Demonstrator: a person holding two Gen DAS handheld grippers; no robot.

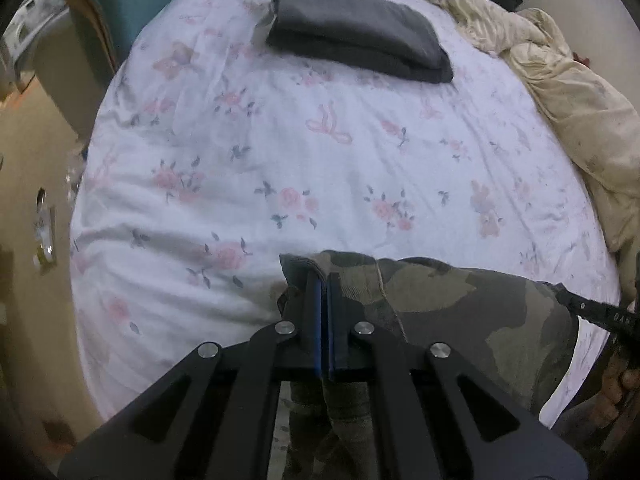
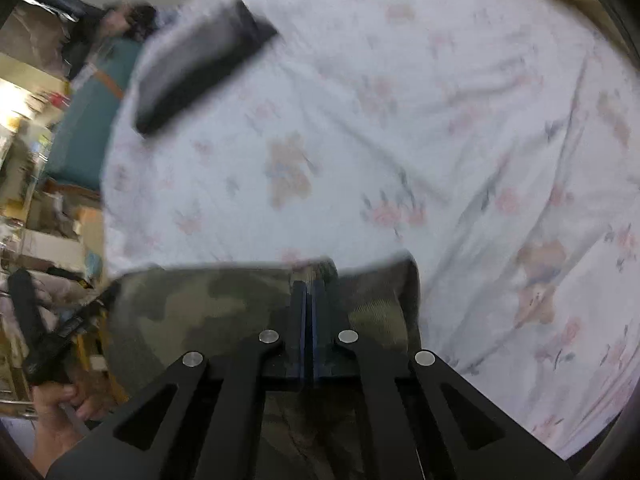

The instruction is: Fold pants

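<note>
Floral-printed bedsheet is seen spread wide; folded dark pants are already laid at 12 o'clock. Camouflage pants, at 6 o'clock, are held stretched, unfolded, pinched by the left gripper and the right gripper.

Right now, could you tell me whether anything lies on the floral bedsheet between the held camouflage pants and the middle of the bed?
Nothing visible does. Both the left gripper and right gripper are shut on the camouflage pants; the folded dark grey garment lies farther back on the white floral bedsheet.
</note>
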